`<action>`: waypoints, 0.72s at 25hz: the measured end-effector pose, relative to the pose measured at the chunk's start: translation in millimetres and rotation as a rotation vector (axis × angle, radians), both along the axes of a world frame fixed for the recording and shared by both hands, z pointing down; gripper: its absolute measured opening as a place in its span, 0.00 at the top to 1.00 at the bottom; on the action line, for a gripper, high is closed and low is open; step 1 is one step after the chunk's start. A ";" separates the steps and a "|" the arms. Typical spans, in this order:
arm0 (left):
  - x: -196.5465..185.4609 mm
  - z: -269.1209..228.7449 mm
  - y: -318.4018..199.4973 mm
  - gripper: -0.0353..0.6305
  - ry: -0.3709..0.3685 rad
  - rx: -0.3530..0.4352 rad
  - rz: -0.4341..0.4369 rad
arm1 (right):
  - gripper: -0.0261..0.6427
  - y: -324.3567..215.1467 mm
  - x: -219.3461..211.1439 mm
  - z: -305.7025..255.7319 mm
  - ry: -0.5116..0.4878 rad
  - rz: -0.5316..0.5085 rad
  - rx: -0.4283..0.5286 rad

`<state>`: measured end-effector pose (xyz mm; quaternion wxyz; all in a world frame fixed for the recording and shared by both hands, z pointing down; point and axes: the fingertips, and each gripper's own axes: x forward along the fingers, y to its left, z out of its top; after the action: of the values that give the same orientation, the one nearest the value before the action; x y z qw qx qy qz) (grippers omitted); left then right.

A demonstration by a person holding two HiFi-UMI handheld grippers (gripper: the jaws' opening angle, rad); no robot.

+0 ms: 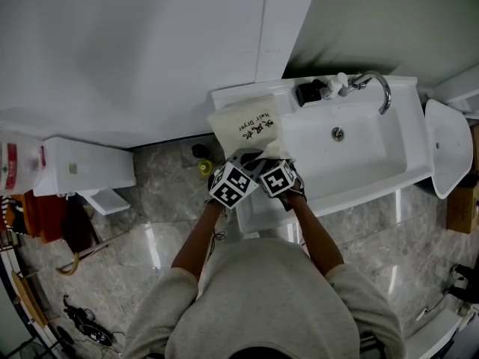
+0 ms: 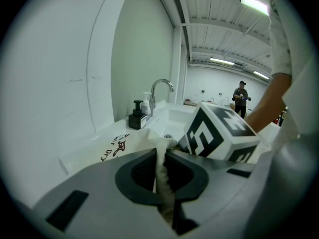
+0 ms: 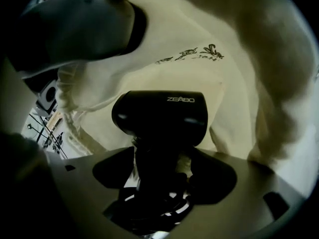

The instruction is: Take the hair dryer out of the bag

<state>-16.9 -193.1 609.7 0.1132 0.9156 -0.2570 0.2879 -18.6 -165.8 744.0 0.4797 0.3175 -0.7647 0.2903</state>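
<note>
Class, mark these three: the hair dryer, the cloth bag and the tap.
hair dryer [image 3: 159, 116]: right gripper view, on its black body.
bag [image 1: 239, 129]: head view, on its printed side.
tap [image 1: 385, 88]: head view, on its curved spout.

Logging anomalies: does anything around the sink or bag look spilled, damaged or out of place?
Nothing stands out. The bag lies on the ledge of the sink, its edge pinched by the left gripper; the right gripper holds the hair dryer by its handle inside it.
</note>
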 end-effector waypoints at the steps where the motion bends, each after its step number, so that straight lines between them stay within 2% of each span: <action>1: -1.6 0.5 -1.1 0.92 0.006 -0.005 -0.007 | 0.44 -0.3 -0.9 1.0 0.003 -0.001 -0.006; 6: -7.2 1.3 -4.8 0.92 0.026 -0.019 -0.028 | 0.45 -0.2 -3.1 2.6 0.034 -0.015 -0.008; 9: -5.9 0.8 -2.7 0.92 0.031 -0.021 -0.026 | 0.48 1.9 -4.4 0.4 0.025 -0.033 0.004; 13: -7.7 1.1 -2.7 0.92 0.034 -0.020 -0.031 | 0.55 5.7 -7.9 -1.3 0.029 -0.080 -0.028; 18: -10.2 -0.5 -2.2 0.92 0.030 -0.014 -0.042 | 0.60 6.1 -9.6 -6.8 -0.010 -0.083 0.027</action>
<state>-27.1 -195.3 609.2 0.1293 0.9133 -0.2726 0.2735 -28.1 -159.7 737.2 0.4833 0.2907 -0.7833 0.2614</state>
